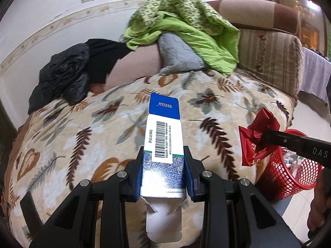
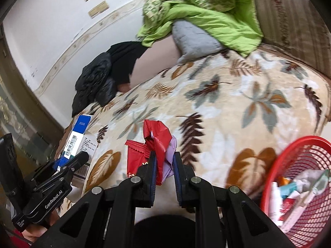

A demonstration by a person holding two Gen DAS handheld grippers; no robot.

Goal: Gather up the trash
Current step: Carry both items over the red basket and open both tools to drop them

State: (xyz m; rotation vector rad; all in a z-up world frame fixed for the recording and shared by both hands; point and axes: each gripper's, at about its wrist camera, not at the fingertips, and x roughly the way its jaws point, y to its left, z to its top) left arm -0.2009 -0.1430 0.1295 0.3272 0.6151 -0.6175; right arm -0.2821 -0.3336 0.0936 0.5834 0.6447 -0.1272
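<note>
A sofa [image 1: 269,47] under a leaf-patterned blanket [image 1: 103,124] stands against a white wall [image 1: 51,4] with a patterned border.

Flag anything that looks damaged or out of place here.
The box in the left claw has its end flaps hanging open. The wrappers in the right claw are crumpled. A green blanket and black jacket lie heaped on the sofa.

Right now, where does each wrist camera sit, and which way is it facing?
Left wrist: on the left tongs, looking down along the clamped medicine box over the leaf-print blanket; right tongs at right edge.
Right wrist: on the right tongs, gripping red wrappers; left tongs at lower left.
Shared: blanket, red basket, green quilt.
</note>
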